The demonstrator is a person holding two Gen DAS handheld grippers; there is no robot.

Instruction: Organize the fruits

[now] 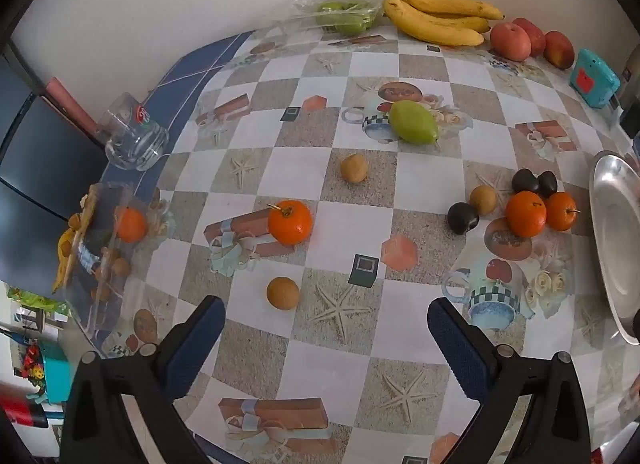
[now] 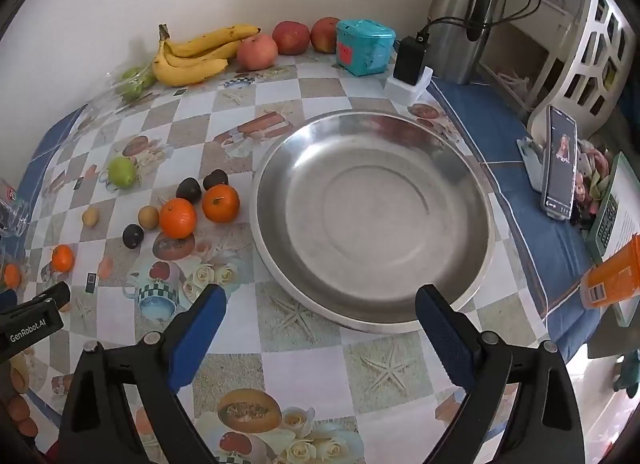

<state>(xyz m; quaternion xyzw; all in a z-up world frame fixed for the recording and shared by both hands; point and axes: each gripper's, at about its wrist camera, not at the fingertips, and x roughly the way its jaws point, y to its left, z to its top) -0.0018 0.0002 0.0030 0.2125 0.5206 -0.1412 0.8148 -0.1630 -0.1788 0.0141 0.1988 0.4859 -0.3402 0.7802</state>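
Checkered patterned tabletop (image 2: 320, 360) against a plain white wall, fruit scattered all over it. Two orange tangerines (image 2: 198, 209) sit in a cluster with dark plums (image 2: 189, 189) and a small brown round fruit (image 2: 148, 217), just left of the big empty round steel bowl (image 2: 372, 219). Yellow bananas (image 1: 436, 19) and red apples (image 1: 516, 39) line the wall. Left hand-held gripper (image 1: 326, 338) and right hand-held gripper (image 2: 320, 328) both hang wide apart, holding nothing.
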